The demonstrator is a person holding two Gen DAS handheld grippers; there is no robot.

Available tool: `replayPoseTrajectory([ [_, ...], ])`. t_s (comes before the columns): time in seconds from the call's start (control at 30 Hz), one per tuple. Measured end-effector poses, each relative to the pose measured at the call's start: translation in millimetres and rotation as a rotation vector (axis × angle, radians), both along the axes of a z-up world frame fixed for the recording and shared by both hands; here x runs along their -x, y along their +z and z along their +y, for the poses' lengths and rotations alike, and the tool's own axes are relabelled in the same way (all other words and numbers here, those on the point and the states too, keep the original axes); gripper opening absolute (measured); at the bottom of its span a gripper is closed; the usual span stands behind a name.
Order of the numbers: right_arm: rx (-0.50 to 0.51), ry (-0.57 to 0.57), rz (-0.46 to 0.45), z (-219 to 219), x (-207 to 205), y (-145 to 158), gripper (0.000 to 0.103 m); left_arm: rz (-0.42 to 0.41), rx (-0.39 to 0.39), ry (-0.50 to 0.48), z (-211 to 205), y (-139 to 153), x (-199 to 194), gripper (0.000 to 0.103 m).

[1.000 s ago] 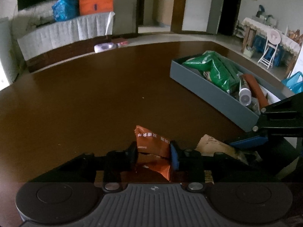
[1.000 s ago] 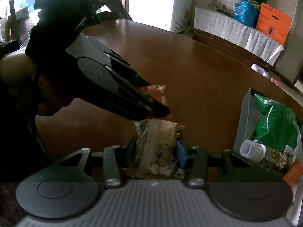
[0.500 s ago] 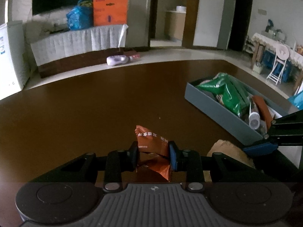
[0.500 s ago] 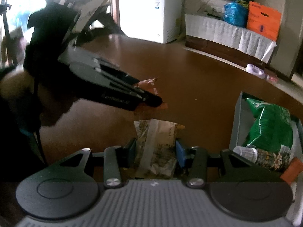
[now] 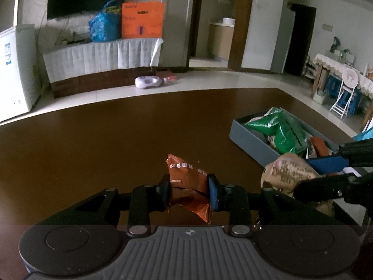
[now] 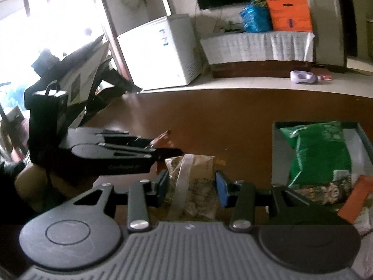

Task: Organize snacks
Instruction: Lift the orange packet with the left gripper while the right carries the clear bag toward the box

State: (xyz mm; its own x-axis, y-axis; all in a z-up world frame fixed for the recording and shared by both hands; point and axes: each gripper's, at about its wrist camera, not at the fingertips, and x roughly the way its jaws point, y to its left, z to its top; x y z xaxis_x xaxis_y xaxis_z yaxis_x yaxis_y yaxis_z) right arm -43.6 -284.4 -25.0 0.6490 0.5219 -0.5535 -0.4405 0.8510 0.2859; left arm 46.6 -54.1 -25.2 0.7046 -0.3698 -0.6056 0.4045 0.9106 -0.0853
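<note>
My left gripper (image 5: 188,190) is shut on an orange snack packet (image 5: 186,177) and holds it above the brown table. My right gripper (image 6: 192,190) is shut on a beige snack packet (image 6: 194,182), which also shows in the left wrist view (image 5: 288,170) at the right. A grey box (image 5: 250,141) on the table holds a green bag (image 5: 277,128) and other snacks. In the right wrist view the box (image 6: 278,154) lies to the right, with the green bag (image 6: 319,149) inside. The left gripper (image 6: 163,150) shows there to the left with the orange packet (image 6: 163,138).
The dark brown table (image 5: 116,140) spreads ahead. A white freezer (image 6: 160,53), a cloth-covered bench (image 5: 102,56) with a blue bag (image 5: 103,26) and an orange bag (image 5: 142,19), and a folding chair (image 5: 345,93) stand around the room.
Both grippers have risen with their packets, and the views now tilt up toward the room. The right gripper has moved closer to the grey box.
</note>
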Motion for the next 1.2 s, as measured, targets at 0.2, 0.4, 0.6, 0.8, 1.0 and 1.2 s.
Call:
replayPoseTrajectory([
  [0.2,0.023,-0.049,-0.012,-14.2,2.6,0.9,0.043,-0.012,0.016,-0.017,-10.1,7.2,-0.3,0.034],
  [0.4,0.043,-0.062,-0.024,-17.4,8.9,-2.8,0.043,-0.023,0.02,-0.034,-22.0,11.4,0.1,0.034],
  [0.6,0.041,-0.088,-0.034,-22.6,13.4,3.2,0.043,-0.023,0.023,-0.038,-26.0,12.4,-0.6,0.034],
  [0.8,0.042,-0.114,-0.041,-29.8,19.2,8.3,0.043,-0.028,0.036,-0.054,-38.8,16.4,-0.6,0.034],
  [1.0,0.04,-0.158,-0.058,-30.3,25.7,15.8,0.043,-0.032,0.046,-0.064,-48.1,19.4,-1.3,0.034],
  [1.2,0.037,-0.19,-0.077,-33.8,32.7,24.8,0.043,-0.034,0.053,-0.087,-59.6,20.9,-1.6,0.034],
])
